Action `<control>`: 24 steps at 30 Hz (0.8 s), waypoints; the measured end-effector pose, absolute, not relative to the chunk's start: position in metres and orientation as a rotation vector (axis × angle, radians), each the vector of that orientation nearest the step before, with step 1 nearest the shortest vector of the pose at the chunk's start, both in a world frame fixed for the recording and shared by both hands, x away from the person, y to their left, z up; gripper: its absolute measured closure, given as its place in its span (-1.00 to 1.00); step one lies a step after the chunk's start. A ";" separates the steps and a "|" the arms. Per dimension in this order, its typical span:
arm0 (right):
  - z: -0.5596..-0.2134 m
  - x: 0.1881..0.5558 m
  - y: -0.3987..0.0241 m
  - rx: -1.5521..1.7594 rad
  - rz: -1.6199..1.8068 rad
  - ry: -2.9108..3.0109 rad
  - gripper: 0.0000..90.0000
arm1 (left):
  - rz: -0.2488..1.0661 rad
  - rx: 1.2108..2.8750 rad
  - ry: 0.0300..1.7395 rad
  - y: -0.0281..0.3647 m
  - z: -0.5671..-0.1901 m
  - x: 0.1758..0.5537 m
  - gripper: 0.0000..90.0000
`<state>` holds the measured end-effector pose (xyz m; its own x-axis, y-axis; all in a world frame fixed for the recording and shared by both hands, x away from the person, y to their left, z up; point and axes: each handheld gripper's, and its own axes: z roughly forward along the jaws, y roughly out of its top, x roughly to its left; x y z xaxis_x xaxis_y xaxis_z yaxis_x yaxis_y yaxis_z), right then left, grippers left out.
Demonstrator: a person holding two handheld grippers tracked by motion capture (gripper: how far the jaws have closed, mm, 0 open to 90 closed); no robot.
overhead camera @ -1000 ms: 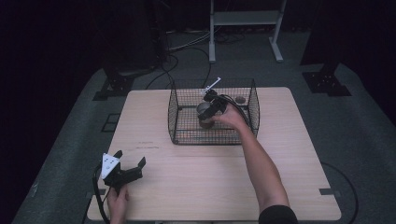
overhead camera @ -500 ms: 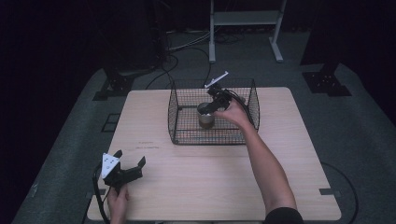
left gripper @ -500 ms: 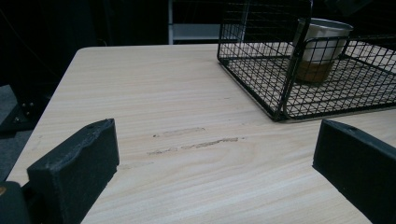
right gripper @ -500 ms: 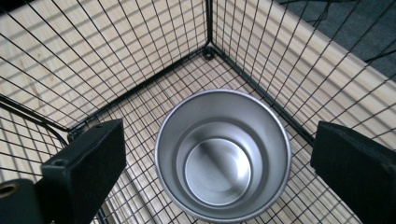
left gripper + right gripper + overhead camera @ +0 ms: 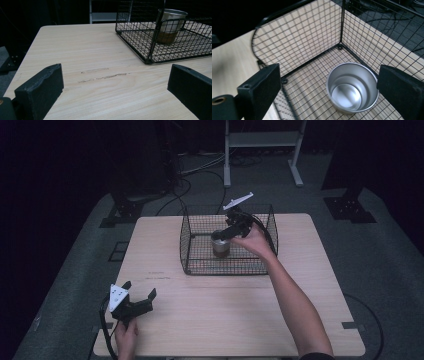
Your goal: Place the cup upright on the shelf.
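**Now: metal cup stands in the wire basket, both grippers empty**

Seen from the high view, a black wire basket [image 5: 227, 265] sits on the far half of the wooden desk [image 5: 240, 305]. A metal cup [image 5: 220, 243] stands upright inside it, toward the basket's middle, apart from the walls. The right gripper [image 5: 231, 228] hangs just above the cup, held by the person's right hand [image 5: 252, 240], and nothing is between its jaws. The left gripper [image 5: 137, 296] rests near the desk's near left corner, well apart from the basket, its jaws spread wide and empty.

From the left gripper view, the two black jaws stand far apart over bare desk [image 5: 100, 75]. Beyond them the basket [image 5: 150, 50] holds the cup [image 5: 171, 23], whose lower part looks brownish through the mesh.

From the right gripper view, the jaws are wide, having just been closing a little, with nothing pressed between them. Below them the cup [image 5: 352, 87] sits on the basket's mesh floor [image 5: 312, 82], close to one side wall. Its shiny inside is open to the camera, with only bare metal to see.
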<state>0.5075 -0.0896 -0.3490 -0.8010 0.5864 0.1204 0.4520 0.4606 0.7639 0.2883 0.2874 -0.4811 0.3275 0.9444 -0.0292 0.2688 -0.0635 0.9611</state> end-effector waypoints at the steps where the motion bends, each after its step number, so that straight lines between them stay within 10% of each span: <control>1: -0.348 0.505 -0.091 0.901 1.262 2.542 -0.89 | 0.821 1.563 1.139 0.288 -0.481 0.288 -1.00; 24: -0.331 0.460 -0.128 0.881 1.403 2.524 -0.89 | 0.830 1.569 1.133 0.286 -0.481 0.288 -1.00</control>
<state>0.4601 -0.1277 -0.3310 -0.8228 0.5429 0.1679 0.4292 0.4001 0.8097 0.2881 0.2864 -0.4813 0.3279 0.9445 -0.0192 0.2663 -0.0729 0.9611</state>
